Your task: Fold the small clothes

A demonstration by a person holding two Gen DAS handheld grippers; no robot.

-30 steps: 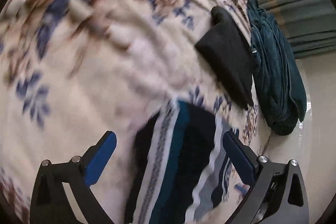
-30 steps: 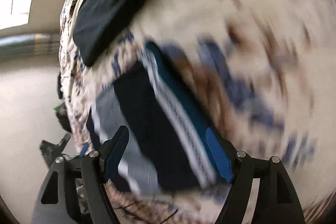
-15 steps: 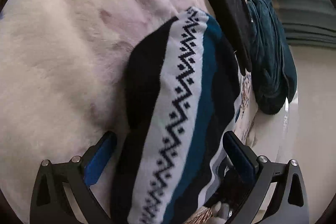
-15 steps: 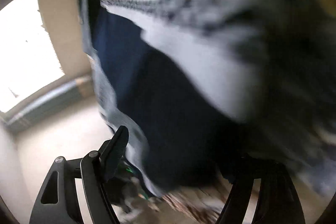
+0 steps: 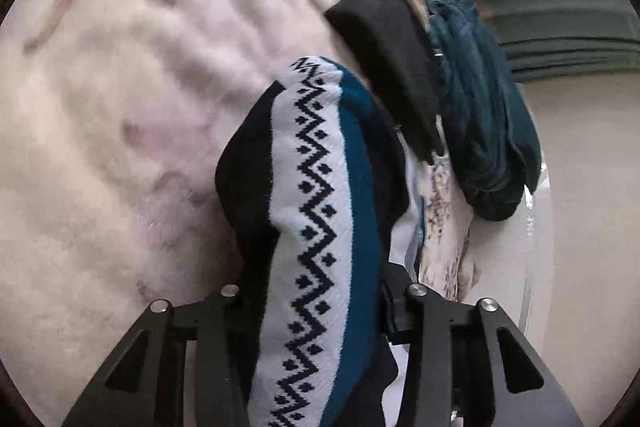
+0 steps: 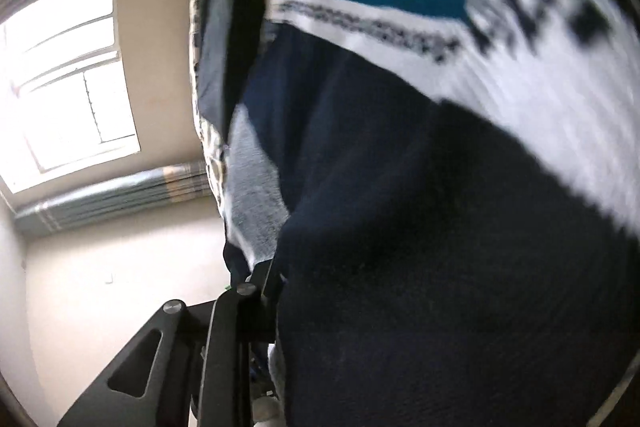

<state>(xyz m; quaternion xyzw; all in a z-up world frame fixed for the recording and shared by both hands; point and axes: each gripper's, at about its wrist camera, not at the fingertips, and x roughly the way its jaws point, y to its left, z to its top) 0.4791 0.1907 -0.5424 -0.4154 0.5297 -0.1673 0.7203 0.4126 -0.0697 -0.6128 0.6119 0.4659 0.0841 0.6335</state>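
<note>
Clamping tight, the left gripper (image 5: 316,291) pinches the patterned knit garment (image 5: 320,187) at lower centre, over the cream blanket (image 5: 120,147). A folded black piece (image 5: 392,59) and teal cloth (image 5: 480,107) sit upper right. Dark fabric smothers the right gripper (image 6: 304,291); its jaws, can't tell.
</note>
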